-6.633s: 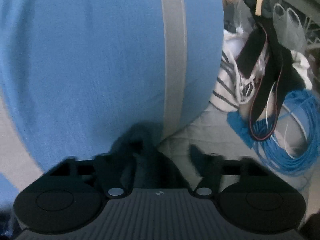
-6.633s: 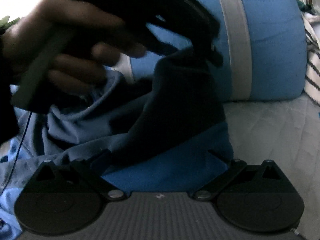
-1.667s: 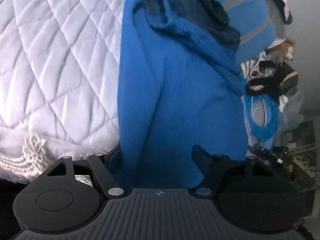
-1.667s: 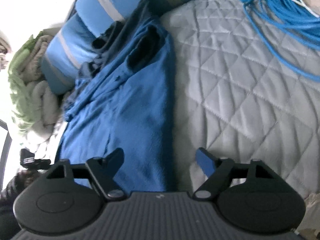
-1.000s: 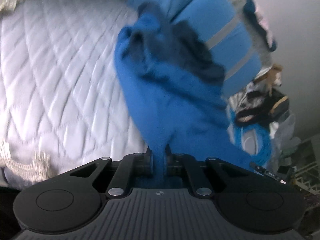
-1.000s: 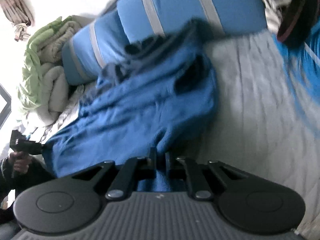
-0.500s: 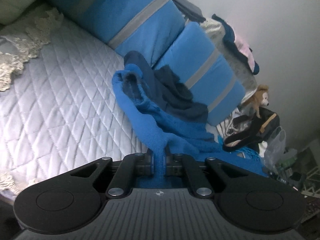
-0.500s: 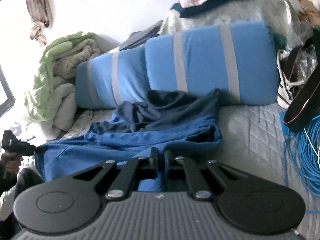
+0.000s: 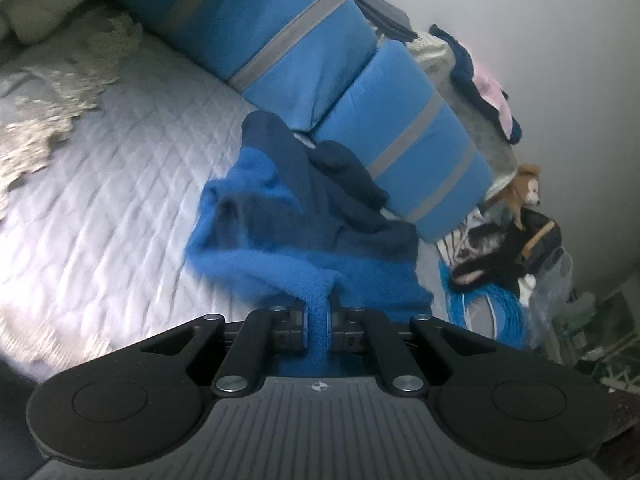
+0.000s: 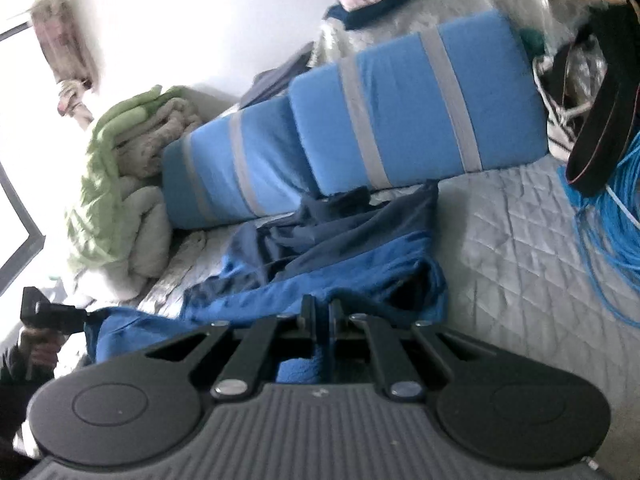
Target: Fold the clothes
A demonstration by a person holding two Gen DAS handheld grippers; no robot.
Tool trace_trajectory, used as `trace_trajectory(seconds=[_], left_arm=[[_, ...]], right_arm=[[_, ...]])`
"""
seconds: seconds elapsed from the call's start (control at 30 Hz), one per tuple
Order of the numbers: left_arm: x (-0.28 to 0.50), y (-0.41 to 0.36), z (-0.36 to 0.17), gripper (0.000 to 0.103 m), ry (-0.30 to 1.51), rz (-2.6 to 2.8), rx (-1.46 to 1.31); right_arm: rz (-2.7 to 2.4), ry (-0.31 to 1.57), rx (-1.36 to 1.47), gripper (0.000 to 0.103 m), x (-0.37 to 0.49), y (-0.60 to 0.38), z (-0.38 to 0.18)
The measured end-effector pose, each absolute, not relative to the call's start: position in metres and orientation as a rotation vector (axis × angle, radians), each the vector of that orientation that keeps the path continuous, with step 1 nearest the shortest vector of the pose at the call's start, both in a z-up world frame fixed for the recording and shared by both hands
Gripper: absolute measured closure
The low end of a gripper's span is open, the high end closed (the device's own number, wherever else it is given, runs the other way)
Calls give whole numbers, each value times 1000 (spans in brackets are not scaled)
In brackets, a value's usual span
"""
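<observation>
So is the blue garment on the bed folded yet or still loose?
Not folded. The blue garment lies rumpled on the quilt, one edge pinched in the left gripper, another in the right gripper.

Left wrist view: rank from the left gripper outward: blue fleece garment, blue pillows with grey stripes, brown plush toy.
1. Blue fleece garment: pinched in the left gripper.
2. Blue pillows with grey stripes: behind the garment, at the bed's head.
3. Brown plush toy: far right, beyond the pillows.
</observation>
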State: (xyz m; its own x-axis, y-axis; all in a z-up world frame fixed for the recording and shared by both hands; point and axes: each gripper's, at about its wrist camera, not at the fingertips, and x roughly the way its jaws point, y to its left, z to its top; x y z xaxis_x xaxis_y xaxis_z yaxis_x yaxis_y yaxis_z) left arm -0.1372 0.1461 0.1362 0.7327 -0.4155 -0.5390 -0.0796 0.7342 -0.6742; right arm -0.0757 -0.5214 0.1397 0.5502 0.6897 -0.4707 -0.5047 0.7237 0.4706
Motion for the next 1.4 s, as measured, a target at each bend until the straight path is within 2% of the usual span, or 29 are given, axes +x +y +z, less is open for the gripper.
trace_trajectory(seconds=[0.27, 0.5, 0.7, 0.87, 0.9, 0.93, 0.97, 1.03, 1.07, 1.13, 1.3, 1.4], left_arm=[[-30, 161, 89, 96, 766, -104, -843], [6, 181, 28, 95, 766, -27, -1010], [10, 186, 31, 94, 767, -38, -1033], [11, 189, 33, 88, 770, -28, -1065], [11, 190, 33, 85, 764, -33, -1075], [12, 190, 34, 77, 753, -44, -1087], [13, 190, 35, 72, 735, -55, -1103], [9, 195, 38, 54, 674, -80, -1147], [7, 198, 38, 45, 640, -101, -1173], [2, 202, 44, 37, 575, -113, -1185], [-13, 208, 66, 28, 407, -63, -1101], [-17, 206, 75, 28, 406, 10, -1010]], right_arm=[[559, 733, 404, 97, 38, -484, 81], [388, 793, 581, 96, 89, -477, 20], [378, 812, 538, 95, 98, -470, 14], [358, 823, 549, 93, 103, -467, 14], [352, 824, 556, 90, 103, -467, 15], [346, 827, 569, 83, 103, -468, 14], [342, 830, 586, 70, 103, -470, 14], [344, 830, 627, 47, 104, -473, 14], [345, 817, 646, 41, 103, -474, 16], [338, 774, 672, 12, 100, -477, 21], [351, 638, 661, 0, 87, -480, 40], [345, 627, 655, 0, 85, -480, 43]])
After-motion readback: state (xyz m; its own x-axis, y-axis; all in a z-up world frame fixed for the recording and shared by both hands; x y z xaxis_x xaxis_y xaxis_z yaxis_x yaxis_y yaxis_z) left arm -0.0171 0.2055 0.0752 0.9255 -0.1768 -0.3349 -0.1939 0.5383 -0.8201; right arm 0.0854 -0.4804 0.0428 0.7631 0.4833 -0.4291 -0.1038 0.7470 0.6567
